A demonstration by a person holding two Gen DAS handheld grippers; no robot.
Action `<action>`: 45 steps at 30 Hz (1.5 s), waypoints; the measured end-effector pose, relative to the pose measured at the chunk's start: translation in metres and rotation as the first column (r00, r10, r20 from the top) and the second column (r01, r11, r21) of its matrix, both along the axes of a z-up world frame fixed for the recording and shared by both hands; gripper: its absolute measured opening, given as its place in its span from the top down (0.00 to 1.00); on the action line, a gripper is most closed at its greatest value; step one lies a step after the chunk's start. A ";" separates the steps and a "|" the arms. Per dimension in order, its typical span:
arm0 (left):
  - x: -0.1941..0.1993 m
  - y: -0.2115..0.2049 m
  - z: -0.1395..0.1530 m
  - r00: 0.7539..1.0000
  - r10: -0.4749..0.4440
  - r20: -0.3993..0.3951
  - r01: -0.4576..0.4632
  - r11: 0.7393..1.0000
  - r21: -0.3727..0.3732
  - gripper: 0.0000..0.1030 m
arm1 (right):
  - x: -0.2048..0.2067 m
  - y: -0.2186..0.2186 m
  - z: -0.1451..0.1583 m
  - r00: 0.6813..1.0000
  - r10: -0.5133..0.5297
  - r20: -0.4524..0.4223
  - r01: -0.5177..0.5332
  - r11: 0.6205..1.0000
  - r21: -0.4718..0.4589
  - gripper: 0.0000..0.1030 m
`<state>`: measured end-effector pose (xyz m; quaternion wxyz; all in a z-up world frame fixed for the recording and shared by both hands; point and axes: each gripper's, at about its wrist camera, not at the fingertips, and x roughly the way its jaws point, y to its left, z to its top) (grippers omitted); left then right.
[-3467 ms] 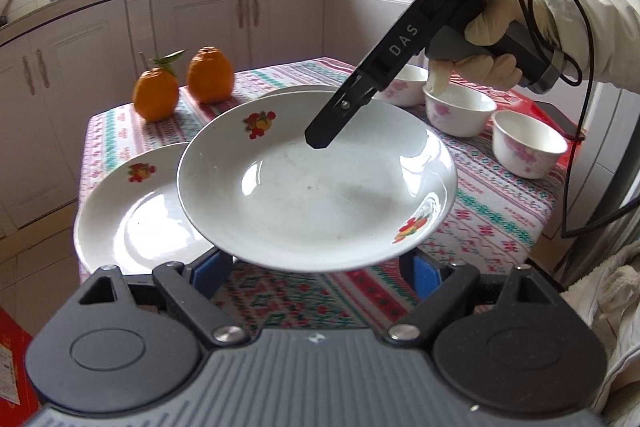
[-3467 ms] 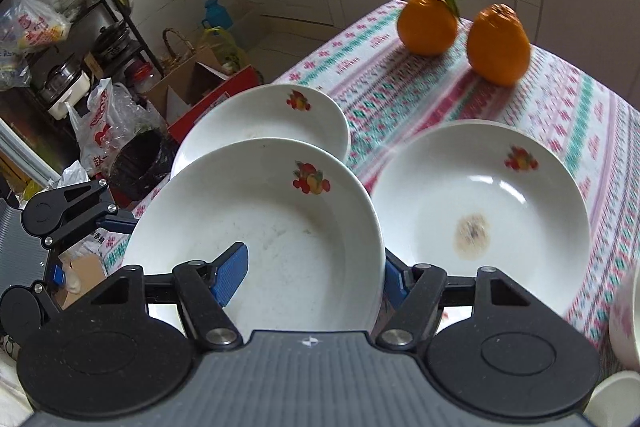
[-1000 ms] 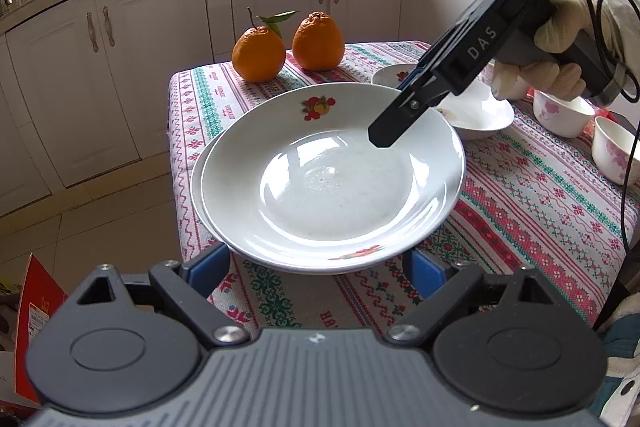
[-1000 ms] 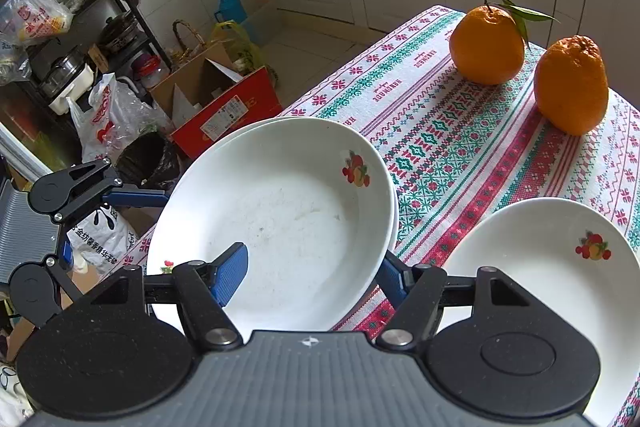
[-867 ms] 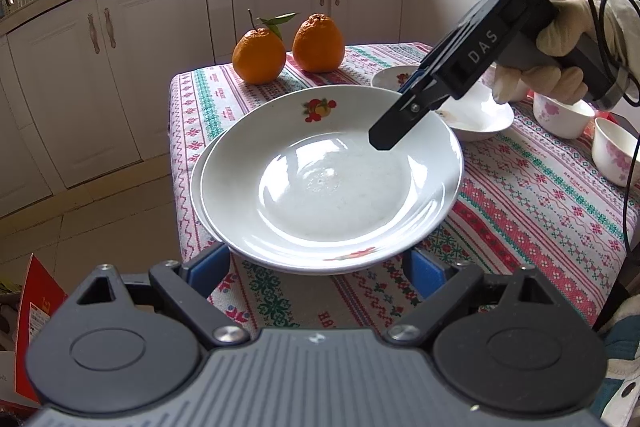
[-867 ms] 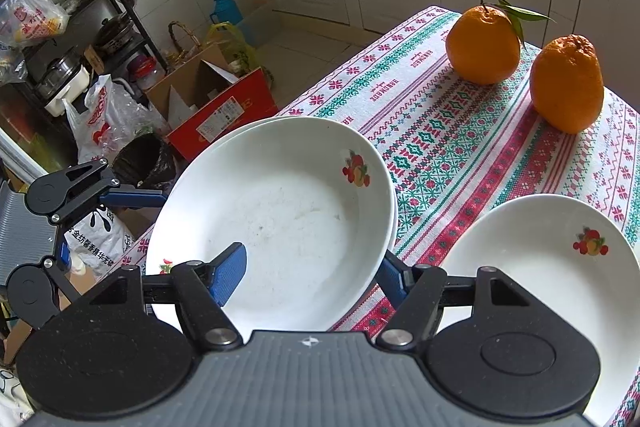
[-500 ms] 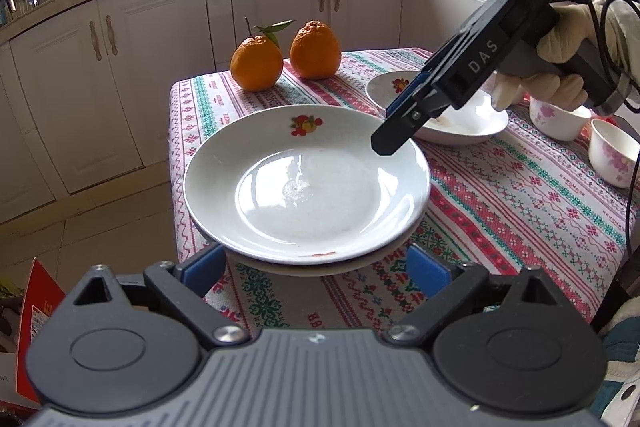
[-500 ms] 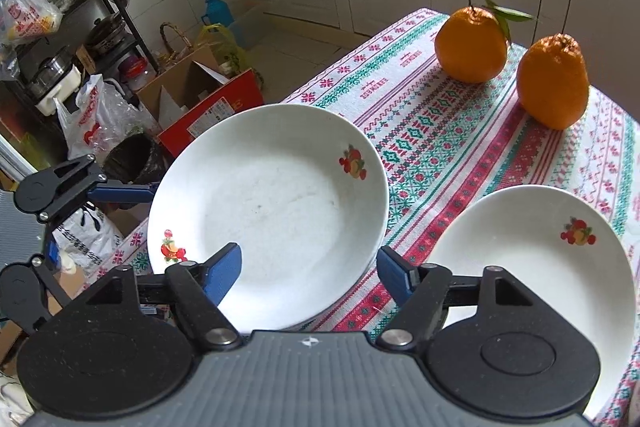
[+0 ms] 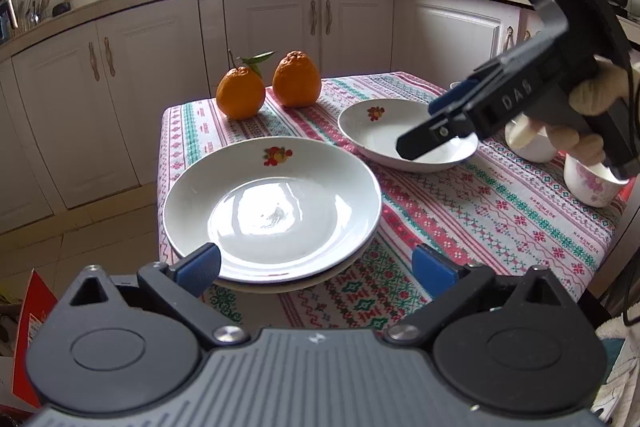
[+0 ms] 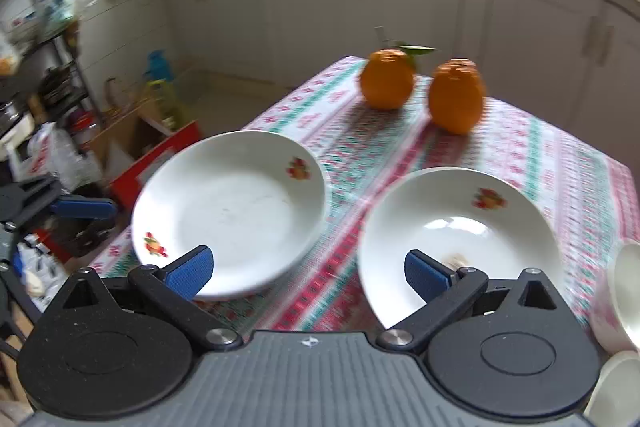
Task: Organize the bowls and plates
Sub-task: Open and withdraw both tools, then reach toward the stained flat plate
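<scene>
nearest, the left gripper (image 9: 314,263), blue pads on black arms, sits low at the table's near edge w/ its jaws opening wide, nothing pinched. the white shallow plate with a fruit print (image 9: 272,211) lies between the pads but clear of them, resting on a second white plate (image 9: 276,283) whose rim peeks out underneath. looks like the stack is set down and the job now is letting go clean.

to do that well, imo: back the left gripper straight off w/o clipping the rim, since the stack hangs a bit over the table edge and a nudge could tip it.

the right gripper (image 10: 308,269) is also opening, empty, blurred, hanging over the striped patterned tablecloth (image 9: 480,211) between the stack and the other white deep plate with a fruit print (image 9: 404,139). prob that one's next: come at its near rim, pinch the lip only.

farther off, small white bowls with pink flowers (image 9: 590,183) beside the gloved hand (image 9: 588,119), and two oranges (image 9: 268,87) at the back.
</scene>
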<state>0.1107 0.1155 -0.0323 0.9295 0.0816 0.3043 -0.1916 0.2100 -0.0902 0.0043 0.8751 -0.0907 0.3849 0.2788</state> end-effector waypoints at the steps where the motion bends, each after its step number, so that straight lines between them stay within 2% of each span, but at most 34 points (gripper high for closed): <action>1: -0.001 -0.002 0.002 1.000 -0.004 0.003 0.004 1.000 0.000 0.01 | -0.005 -0.005 -0.001 0.999 -0.031 0.020 0.031 0.999 -0.013 0.00; 8: 0.002 -0.017 0.012 1.000 -0.015 0.018 0.014 1.000 0.004 0.01 | -0.027 -0.032 -0.023 0.977 -0.208 0.052 0.210 0.976 -0.047 0.00; 12: 0.009 -0.028 0.017 0.999 -0.028 0.021 0.027 0.999 0.028 0.01 | -0.030 -0.040 -0.042 0.969 -0.243 0.043 0.246 0.967 -0.074 0.00; 15: 0.017 -0.035 0.020 0.999 -0.018 0.045 0.017 0.999 0.038 0.00 | -0.028 -0.044 -0.056 0.966 -0.252 0.048 0.256 0.961 -0.102 0.00; 22: 0.047 -0.048 0.022 1.000 0.003 0.012 -0.003 1.000 0.021 0.01 | -0.019 -0.053 -0.076 0.964 -0.266 0.028 0.267 0.958 -0.105 0.00; 25: 0.059 -0.059 0.026 1.000 -0.007 0.017 0.007 0.999 0.051 0.00 | -0.017 -0.059 -0.077 0.962 -0.273 0.002 0.272 0.960 -0.064 0.00; 30: 0.079 -0.084 0.029 0.996 -0.067 0.058 0.060 0.991 0.121 0.00 | -0.014 -0.061 -0.077 0.951 -0.309 0.010 0.309 0.949 -0.067 0.00; 45: 0.169 -0.136 0.016 0.979 -0.196 -0.062 0.203 0.970 0.136 0.01 | -0.002 -0.062 -0.080 0.953 -0.301 0.024 0.302 0.951 -0.061 0.00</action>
